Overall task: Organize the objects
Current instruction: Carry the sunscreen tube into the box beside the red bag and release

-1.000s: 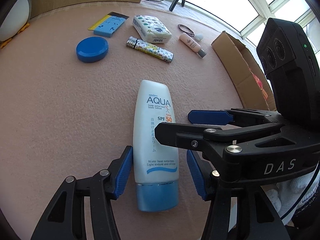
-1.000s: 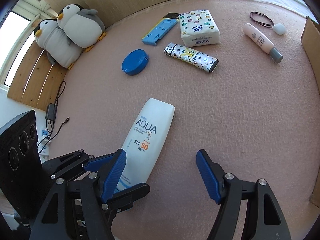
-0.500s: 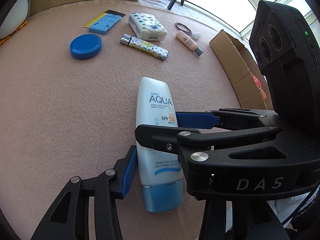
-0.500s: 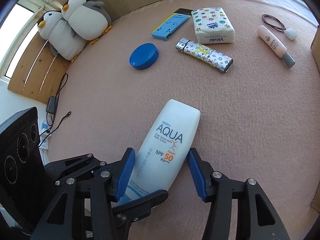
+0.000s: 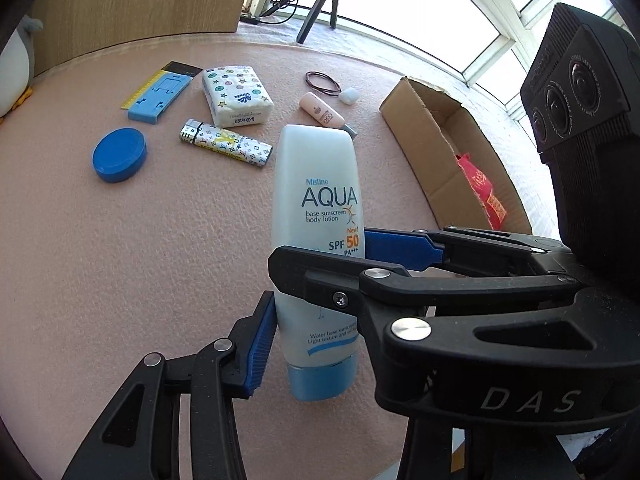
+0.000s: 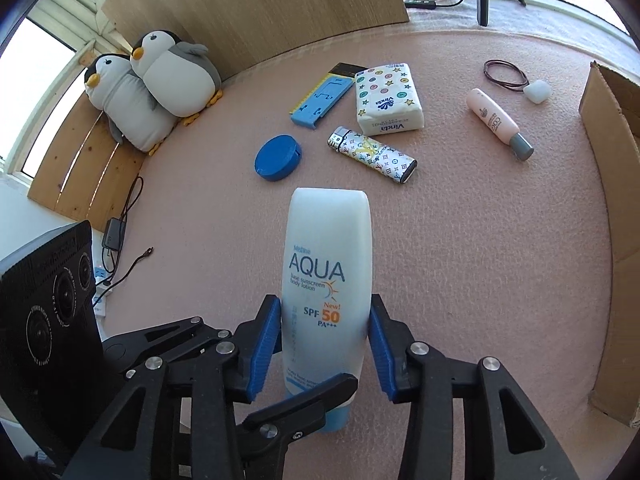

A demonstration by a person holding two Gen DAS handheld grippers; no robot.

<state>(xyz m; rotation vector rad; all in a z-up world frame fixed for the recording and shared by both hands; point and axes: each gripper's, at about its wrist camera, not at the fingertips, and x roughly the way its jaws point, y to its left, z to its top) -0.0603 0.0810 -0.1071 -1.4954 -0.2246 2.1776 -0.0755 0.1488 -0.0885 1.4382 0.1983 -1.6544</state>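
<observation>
White plastic sunscreen tube with blue cap [image 6: 326, 280] held above pink mat [image 6: 480, 260], pinched by left gripper [image 5: 316, 332] near cap; right gripper [image 6: 325, 344] closing mid-body, likely for carry to cardboard box [image 5: 440, 152].

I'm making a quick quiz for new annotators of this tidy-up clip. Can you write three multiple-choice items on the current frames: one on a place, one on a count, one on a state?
1. Where does the round blue lid lie?
A. Inside the cardboard box
B. On the pink mat, left of the patterned lighter
C. On top of the tissue pack

2. How many plush penguins are by the wooden panel?
A. One
B. Two
C. Four

3. How is the sunscreen bottle held?
A. Lying flat, untouched
B. Clamped by one gripper only
C. Between the pads of both grippers

Answers:
1 B: it sits on the mat beside the lighter.
2 B: two lean together.
3 C: the left gripper grips near its cap; the right gripper, jaws closing, presses its sides.
</observation>
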